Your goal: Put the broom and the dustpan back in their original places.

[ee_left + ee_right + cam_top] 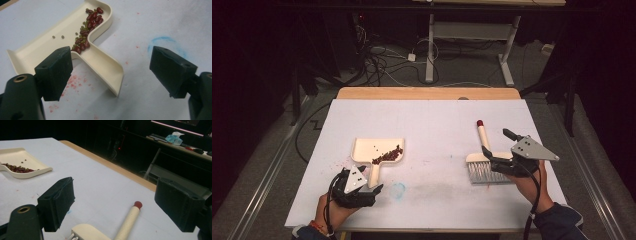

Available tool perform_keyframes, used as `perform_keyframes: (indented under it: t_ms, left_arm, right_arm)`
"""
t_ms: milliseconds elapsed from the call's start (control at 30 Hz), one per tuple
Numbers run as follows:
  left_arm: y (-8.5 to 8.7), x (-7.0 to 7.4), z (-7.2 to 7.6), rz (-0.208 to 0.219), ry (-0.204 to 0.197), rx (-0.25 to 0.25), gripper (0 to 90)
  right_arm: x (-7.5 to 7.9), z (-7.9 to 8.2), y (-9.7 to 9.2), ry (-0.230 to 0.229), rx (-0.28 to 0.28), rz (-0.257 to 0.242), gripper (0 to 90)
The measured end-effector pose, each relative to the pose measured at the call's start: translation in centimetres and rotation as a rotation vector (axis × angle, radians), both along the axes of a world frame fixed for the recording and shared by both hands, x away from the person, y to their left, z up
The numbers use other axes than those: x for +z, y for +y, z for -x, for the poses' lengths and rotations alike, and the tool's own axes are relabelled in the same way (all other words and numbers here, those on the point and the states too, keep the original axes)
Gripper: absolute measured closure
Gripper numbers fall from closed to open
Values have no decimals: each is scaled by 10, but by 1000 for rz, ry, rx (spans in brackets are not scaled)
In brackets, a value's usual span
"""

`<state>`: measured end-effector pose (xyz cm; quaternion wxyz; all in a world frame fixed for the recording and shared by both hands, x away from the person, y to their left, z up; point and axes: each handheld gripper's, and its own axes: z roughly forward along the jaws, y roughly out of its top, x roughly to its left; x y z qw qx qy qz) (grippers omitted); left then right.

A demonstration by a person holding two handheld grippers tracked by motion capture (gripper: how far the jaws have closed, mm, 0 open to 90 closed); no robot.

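Dustpan (377, 151) holds beans (88, 27) (red, green); brush (482, 160) lies apart; both grippers' jaws apart.

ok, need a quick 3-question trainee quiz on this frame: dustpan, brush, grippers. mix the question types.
1. True or false: the left gripper is clamped on the dustpan handle.
2. The beans lie: A) spread over the table, B) inside the dustpan along one wall, C) under the brush.
3. Fill in: the tip of the brush handle is coloured ____.

Key:
1. False. Its jaws stand open around the handle in the left gripper view.
2. B.
3. Red. The right gripper, also open, sits over the brush.
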<state>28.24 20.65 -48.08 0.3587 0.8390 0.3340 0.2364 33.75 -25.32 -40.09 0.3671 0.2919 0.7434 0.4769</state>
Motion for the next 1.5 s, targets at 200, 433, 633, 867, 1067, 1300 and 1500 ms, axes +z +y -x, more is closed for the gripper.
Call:
perform_keyframes:
  t_ms: [200, 433, 633, 867, 1067, 1300, 1500]
  left_arm:
    - [0, 0, 0, -9, -5, 7, 181]
    - [-1, -1, -1, -12, -8, 20, 183]
    - [-1, 0, -1, -13, -12, 17, 182]
    - [-1, 0, -1, -21, -13, 16, 179]
    - [-1, 0, 0, -9, -19, 20, 178]
    - [-2, 0, -1, -14, -21, 15, 178]
    - [-3, 1, 1, -11, -28, 19, 179]
  right_arm:
    - [-7, 6, -7, 2, -6, 20, 164]
    - [-15, 16, -11, 16, 15, 20, 164]
    - [-25, 24, -11, 19, 24, 47, 164]
    - [-42, 35, -13, 50, 29, 61, 167]
    - [-59, 43, -16, 90, 38, 70, 167]
    - [-70, 47, -17, 114, 41, 117, 166]
    - [-72, 42, -26, 98, -23, 152, 239]
